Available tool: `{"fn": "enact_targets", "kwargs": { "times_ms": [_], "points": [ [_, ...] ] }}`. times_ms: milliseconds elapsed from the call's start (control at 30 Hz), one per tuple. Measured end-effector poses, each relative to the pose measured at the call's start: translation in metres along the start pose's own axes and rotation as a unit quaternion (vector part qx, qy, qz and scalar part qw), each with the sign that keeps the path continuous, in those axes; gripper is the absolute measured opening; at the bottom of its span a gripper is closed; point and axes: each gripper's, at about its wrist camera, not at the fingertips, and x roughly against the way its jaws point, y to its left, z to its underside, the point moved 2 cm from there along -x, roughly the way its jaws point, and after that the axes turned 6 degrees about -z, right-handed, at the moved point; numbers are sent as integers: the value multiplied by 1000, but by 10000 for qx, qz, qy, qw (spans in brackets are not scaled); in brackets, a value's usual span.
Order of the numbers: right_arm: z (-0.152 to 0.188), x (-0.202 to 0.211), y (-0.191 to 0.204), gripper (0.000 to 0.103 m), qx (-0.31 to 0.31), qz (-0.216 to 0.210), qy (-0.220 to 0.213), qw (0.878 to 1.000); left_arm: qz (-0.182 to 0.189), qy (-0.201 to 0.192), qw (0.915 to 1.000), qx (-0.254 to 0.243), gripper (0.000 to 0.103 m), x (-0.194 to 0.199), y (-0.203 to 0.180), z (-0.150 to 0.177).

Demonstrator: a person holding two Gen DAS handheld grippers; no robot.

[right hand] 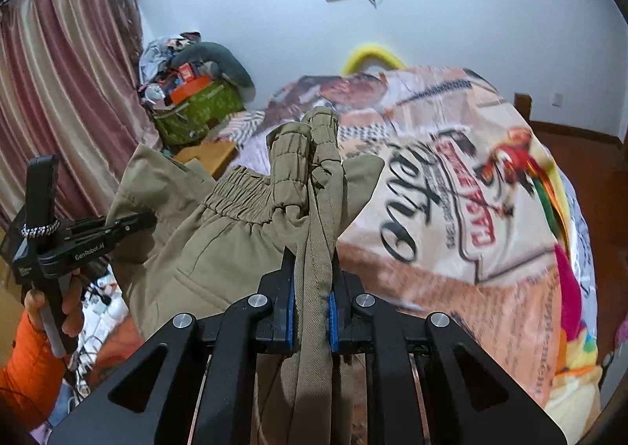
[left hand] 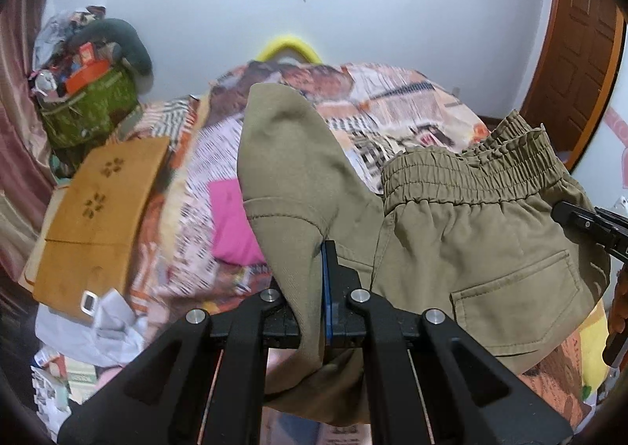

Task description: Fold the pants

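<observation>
Left wrist view: left gripper [left hand: 318, 288], jaws clamped tight on a fold of the olive pants [left hand: 471, 248], cloth rising ahead of the fingers and draping down behind them; elastic waistband [left hand: 471, 170] to its right, patterned bedspread [left hand: 392, 99] beyond and below. Right wrist view: right gripper [right hand: 314, 303], jaws nearly closed, pinching a bunched strip of the same pants [right hand: 219, 248] between blue pads [right hand: 289, 311], garment hanging leftward toward the other gripper held in a hand [right hand: 55, 307].
</observation>
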Motion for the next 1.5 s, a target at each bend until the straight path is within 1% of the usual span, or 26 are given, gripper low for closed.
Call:
{"fn": "enact_targets", "kwargs": {
  "times_ms": [133, 300, 400, 600, 700, 833, 967, 1100, 1200, 1300, 1333, 1400, 1467, 1500],
  "points": [
    [-18, -14, 15, 11, 111, -79, -112, 9998, -132, -158, 9998, 47, 6, 2, 23, -13],
    [-40, -36, 31, 11, 278, -132, -192, 9993, -430, -380, 9984, 7, 6, -3, 45, -29],
    [-53, -55, 38, 11, 343, -179, -192, 9991, -537, -400, 9977, 75, 6, -11, 58, -36],
    [-70, -92, 44, 11, 417, -201, -147, 9988, -718, -336, 9965, 261, 6, -45, 85, -47],
    [-77, -115, 45, 11, 477, -157, -58, 9987, -802, -229, 9960, 317, 6, -71, 97, -52],
    [-80, -146, 42, 11, 537, -67, 57, 9985, -813, -48, 9957, 434, 6, -107, 107, -53],
    [-78, -175, 31, 11, 489, 19, 191, 9986, -867, 186, 9940, 645, 6, -149, 113, -48],
    [-73, -203, 18, 11, 477, 162, 358, 9981, -876, 390, 9928, 714, 6, -188, 113, -43],
    [-66, -222, 7, 11, 448, 247, 500, 9974, -829, 615, 9917, 761, 6, -216, 115, -36],
    [-58, -236, -5, 11, 434, 298, 695, 9962, -676, 903, 9897, 878, 8, -242, 121, -24],
    [-54, -239, -9, 11, 427, 315, 760, 9957, -637, 1017, 9886, 914, 9, -250, 123, -19],
    [-47, -243, -14, 11, 444, 356, 884, 9945, -696, 1183, 9862, 931, 15, -258, 126, -11],
    [-40, -245, -18, 12, 471, 412, 1017, 9928, -762, 1241, 9851, 915, 26, -262, 131, -5],
    [-38, -245, -20, 14, 474, 433, 1037, 9925, -841, 1265, 9843, 901, 30, -262, 132, -3]
  ]
}}
